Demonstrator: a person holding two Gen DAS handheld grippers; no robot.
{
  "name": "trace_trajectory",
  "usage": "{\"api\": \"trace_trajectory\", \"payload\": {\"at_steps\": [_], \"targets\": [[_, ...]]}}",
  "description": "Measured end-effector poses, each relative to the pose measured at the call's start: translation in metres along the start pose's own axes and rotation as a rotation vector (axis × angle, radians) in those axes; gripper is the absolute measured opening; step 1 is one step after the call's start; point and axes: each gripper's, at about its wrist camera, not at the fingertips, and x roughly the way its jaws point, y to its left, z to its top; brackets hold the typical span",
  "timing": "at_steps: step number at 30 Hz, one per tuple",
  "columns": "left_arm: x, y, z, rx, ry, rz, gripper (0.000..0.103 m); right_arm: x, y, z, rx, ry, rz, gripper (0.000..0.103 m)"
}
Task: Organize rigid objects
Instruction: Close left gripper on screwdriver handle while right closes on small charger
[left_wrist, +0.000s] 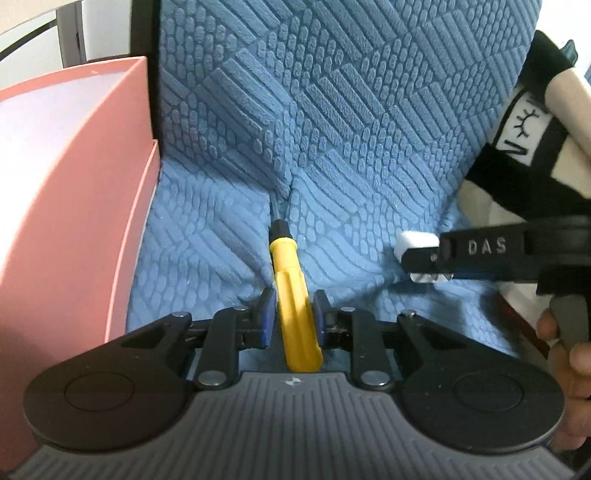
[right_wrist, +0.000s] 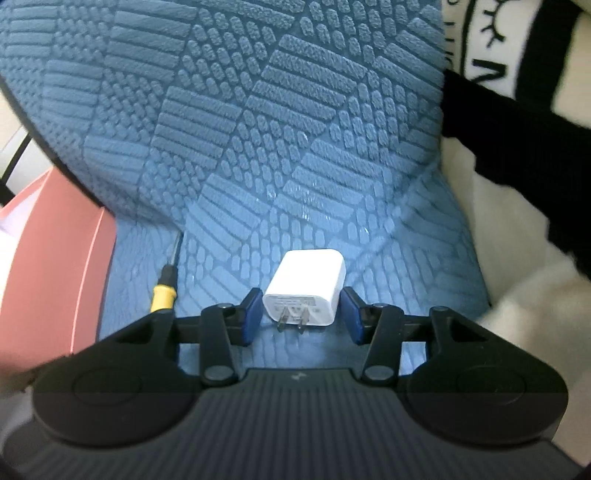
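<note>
A yellow-handled screwdriver lies on the blue textured seat cushion, its black collar and shaft pointing into the crease at the backrest. My left gripper is shut on the handle, a blue pad against each side. A white plug-in charger rests on the cushion with its two prongs toward the camera. My right gripper stands open around it, with thin gaps between pads and charger. In the left wrist view the right gripper is at the right. The screwdriver shows left of the charger.
A pink open box stands against the seat's left edge, also seen as the pink box. A black and white pillow leans at the right, close to the right gripper. A person's hand holds that gripper's trigger.
</note>
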Motion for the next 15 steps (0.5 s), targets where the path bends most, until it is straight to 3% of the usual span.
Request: {"api": "trace_trajectory", "payload": {"at_steps": [15], "targets": [[-0.066,0.001,-0.040,-0.002,0.016,-0.040,0.022,-0.022,-0.010,-0.042,0.102,0.037,-0.022,0.047]]}}
